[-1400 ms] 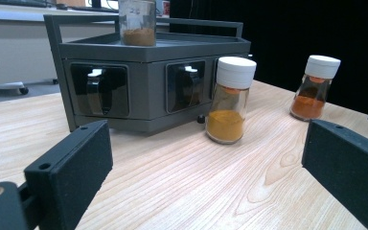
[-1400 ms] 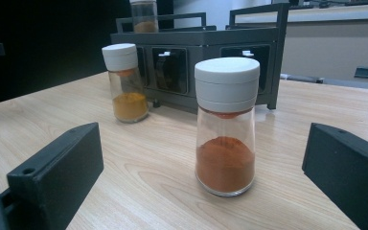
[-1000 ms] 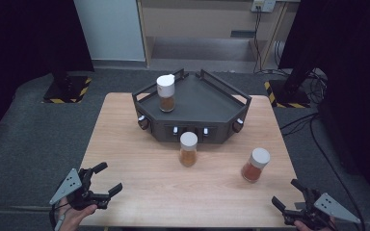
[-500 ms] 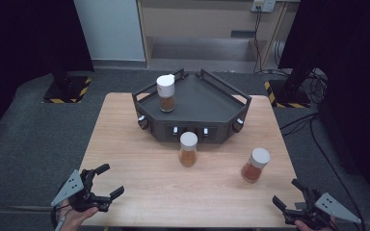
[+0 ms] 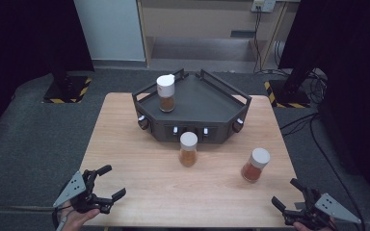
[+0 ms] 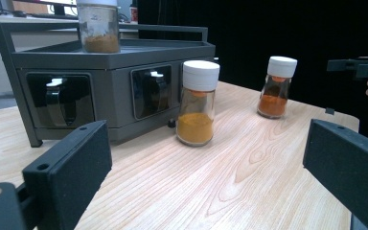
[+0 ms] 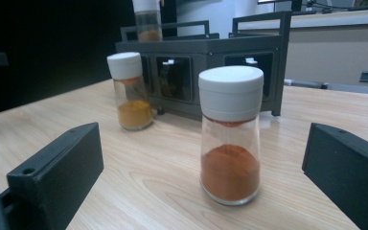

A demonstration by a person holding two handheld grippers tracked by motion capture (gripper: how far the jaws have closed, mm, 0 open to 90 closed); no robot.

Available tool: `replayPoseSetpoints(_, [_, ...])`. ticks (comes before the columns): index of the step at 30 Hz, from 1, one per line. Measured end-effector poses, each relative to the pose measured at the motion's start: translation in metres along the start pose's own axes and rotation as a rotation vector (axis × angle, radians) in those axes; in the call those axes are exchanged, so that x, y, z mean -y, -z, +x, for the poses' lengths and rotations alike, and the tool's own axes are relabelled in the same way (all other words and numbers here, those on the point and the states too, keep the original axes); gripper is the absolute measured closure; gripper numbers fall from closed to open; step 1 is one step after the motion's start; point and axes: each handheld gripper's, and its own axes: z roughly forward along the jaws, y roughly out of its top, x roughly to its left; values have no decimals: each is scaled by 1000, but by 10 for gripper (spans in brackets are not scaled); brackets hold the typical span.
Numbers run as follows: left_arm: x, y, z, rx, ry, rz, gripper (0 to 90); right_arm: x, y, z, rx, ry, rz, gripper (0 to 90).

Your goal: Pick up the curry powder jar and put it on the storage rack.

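Left hand-held gripper (image 5: 107,185) has drifted slightly nearer; right hand-held gripper (image 5: 289,195) unmoved; both gape empty.

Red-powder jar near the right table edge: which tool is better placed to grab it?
Right. The right tool sits open just below the red-powder jar, which stands upright, centred between its jaws in the right gripper view. The left tool is across the table, nearer the yellow-powder jar.
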Motion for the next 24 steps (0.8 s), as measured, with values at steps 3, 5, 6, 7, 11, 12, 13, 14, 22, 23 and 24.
replayPoseSetpoints(3, [0, 0, 0, 3, 2, -1, 17, -3, -2, 0, -9, 8, 2, 8])
replayPoseSetpoints(5, [0, 0, 1, 1, 3, 0, 16, -5, -3, 0, -12, 9, 0, 8])
replayPoseSetpoints(6, [0, 0, 1, 1, 4, -2, 16, -6, -3, 0, -16, 5, -5, 8])
replayPoseSetpoints(7, [0, 0, 1, 0, 5, -4, 16, -7, -4, 0, -20, 3, -9, 8])
replayPoseSetpoints(11, [1, 1, 0, 0, 9, -5, 17, -14, -6, -1, -31, 12, -15, 9])
replayPoseSetpoints(12, [1, 1, 1, 0, 10, -4, 17, -15, -6, -1, -33, 13, -15, 9])
replayPoseSetpoints(13, [1, 1, 1, 0, 9, -1, 16, -17, -7, -1, -37, 13, -15, 9])
replayPoseSetpoints(14, [1, 0, 0, 0, 8, -1, 16, -19, -7, -2, -42, 11, -15, 10])
replayPoseSetpoints(22, [1, 0, 0, -7, 9, -1, 15, -37, -20, -3, -92, 6, -28, 10])
replayPoseSetpoints(23, [1, 0, 0, -7, 10, -1, 15, -40, -23, -4, -101, 7, -30, 9])
replayPoseSetpoints(24, [1, 0, 0, -7, 10, -1, 16, -44, -25, -4, -108, 10, -28, 10])
